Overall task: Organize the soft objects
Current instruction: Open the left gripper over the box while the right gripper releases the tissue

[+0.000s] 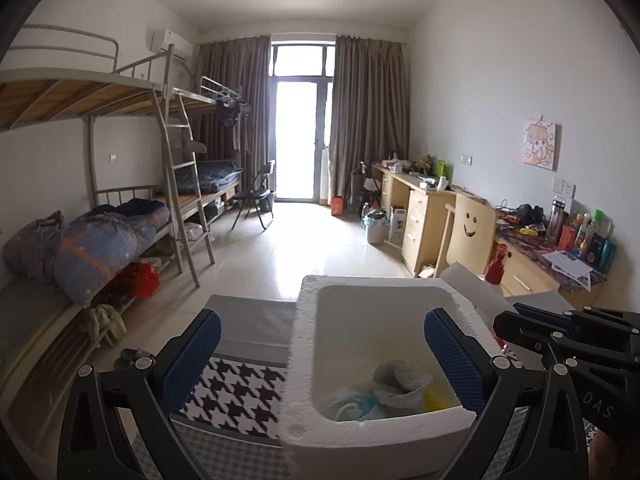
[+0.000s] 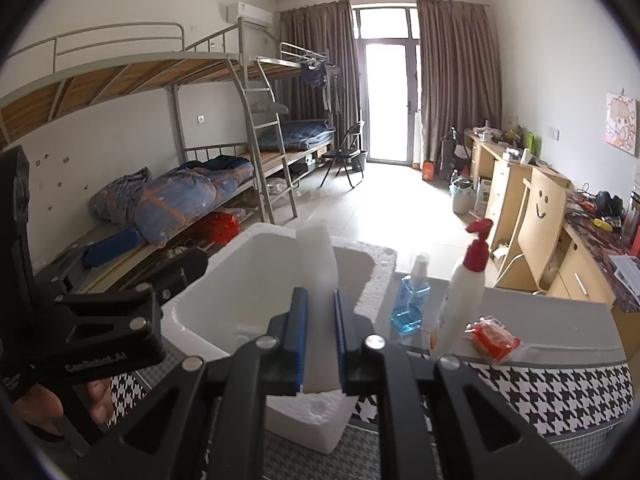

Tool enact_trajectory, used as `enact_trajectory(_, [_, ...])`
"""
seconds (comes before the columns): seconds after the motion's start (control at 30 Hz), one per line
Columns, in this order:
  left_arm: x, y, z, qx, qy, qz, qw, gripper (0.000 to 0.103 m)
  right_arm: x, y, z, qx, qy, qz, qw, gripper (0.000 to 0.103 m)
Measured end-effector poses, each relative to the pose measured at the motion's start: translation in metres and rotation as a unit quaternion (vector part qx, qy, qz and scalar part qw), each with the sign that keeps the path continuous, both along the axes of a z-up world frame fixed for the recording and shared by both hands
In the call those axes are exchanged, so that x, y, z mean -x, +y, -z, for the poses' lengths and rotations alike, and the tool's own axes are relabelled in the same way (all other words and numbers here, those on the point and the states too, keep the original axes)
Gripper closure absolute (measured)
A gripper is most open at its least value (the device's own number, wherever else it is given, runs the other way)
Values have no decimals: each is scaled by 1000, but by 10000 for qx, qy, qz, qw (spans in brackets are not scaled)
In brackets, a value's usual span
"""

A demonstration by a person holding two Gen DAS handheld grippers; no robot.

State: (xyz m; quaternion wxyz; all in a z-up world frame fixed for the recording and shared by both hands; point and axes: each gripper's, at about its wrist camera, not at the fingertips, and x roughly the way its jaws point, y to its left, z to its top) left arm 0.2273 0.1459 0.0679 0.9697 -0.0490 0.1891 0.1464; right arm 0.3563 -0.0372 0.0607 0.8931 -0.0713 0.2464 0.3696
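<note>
Left gripper [image 1: 322, 354]: fingers spread wide and grasping nothing; the blue pads [image 1: 206, 336] stand to either side of the foam box's near left corner, clear of it.
Right gripper [image 2: 321, 340]: fingers clenched on the foam lid [image 2: 318, 264], a white slab held upright at the box's right wall.
Foam box [image 1: 384, 436]: white, open at the top, on the counter; its rim is rough and crumbly.
Soft objects [image 1: 394, 390]: a small heap of cloths in the near part of the box's floor, grey on top, pale blue and white below, with a bit of yellow at the right. What each piece is cannot be told.
Counter [image 1: 240, 394]: covered with a black-and-white houndstooth cloth, a plain grey band beyond it.
Blue bottle [image 2: 412, 300]: clear, with blue liquid, upright on the counter just right of the box.
Pump bottle [image 2: 460, 292]: white with a red pump, upright, just right of the blue bottle.
Red packet [image 2: 492, 338]: lying flat on the counter near the pump bottle's base.
Hand [image 2: 60, 408]: at the lower left of the right wrist view, wrapped round the black handle of the left gripper.
Bunk beds [image 1: 120, 152]: metal frames along the left wall, with rolled blue bedding on the lower bunk.
Desks [image 1: 424, 208]: light wood, along the right wall, strewn with small things; a chair with a smiley face stands at them.
Window door [image 1: 296, 128]: bright, at the far end, between brown curtains.
</note>
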Motion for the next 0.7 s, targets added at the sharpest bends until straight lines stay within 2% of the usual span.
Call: enact_trajectory(0.7, [22,26,6,-11,-9,-253,9997,1,-11,35,4,42,244,-282,9993,86])
